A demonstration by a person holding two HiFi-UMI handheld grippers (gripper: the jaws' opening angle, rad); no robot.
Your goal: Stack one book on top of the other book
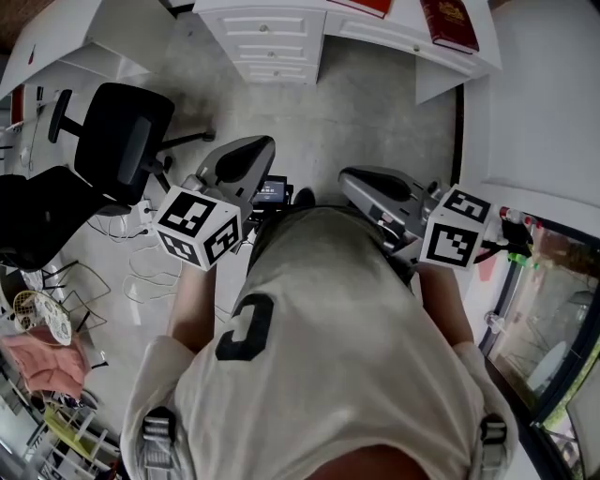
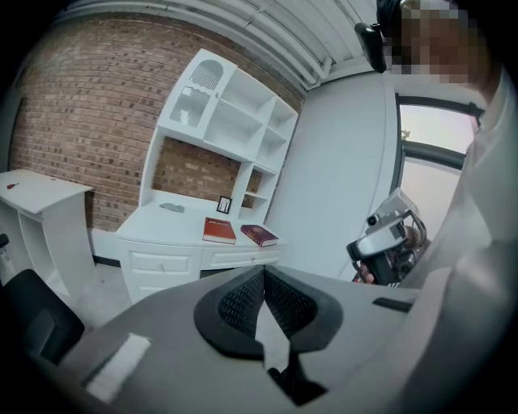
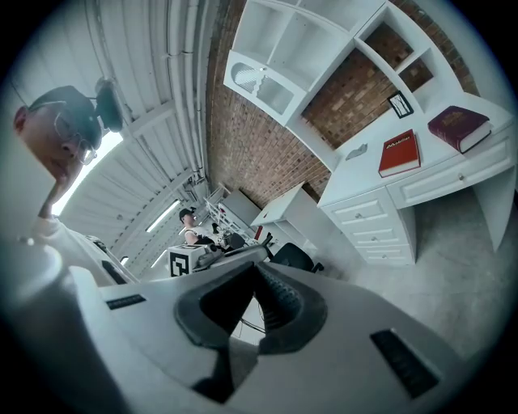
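The bright red flat hardcover book (image 2: 219,230) and the thicker dark maroon hardcover book (image 2: 259,235) lie side by side on the top of the white wooden desk with drawers (image 2: 174,222), close together but not touching and not stacked. The red one is to the left as the left gripper view shows them. A small black-framed picture (image 2: 224,204) stands just behind them, under the white shelf unit, with a red brick wall (image 2: 89,121) behind.

Both books are well apart from both tongs, across a stretch of grey concrete floor (image 1: 375,103). In the head view only the dark maroon book (image 1: 450,23) shows clearly, at the top edge.

The left gripper (image 2: 264,271) is held in front of the person's torso and points towards the desk. Its ribbed black pads meet at the tips, with nothing between them. The right gripper (image 3: 255,268) is held the same way beside it, its jaws likewise together and empty.

A black office chair (image 1: 122,141) stands on the floor to the person's left.
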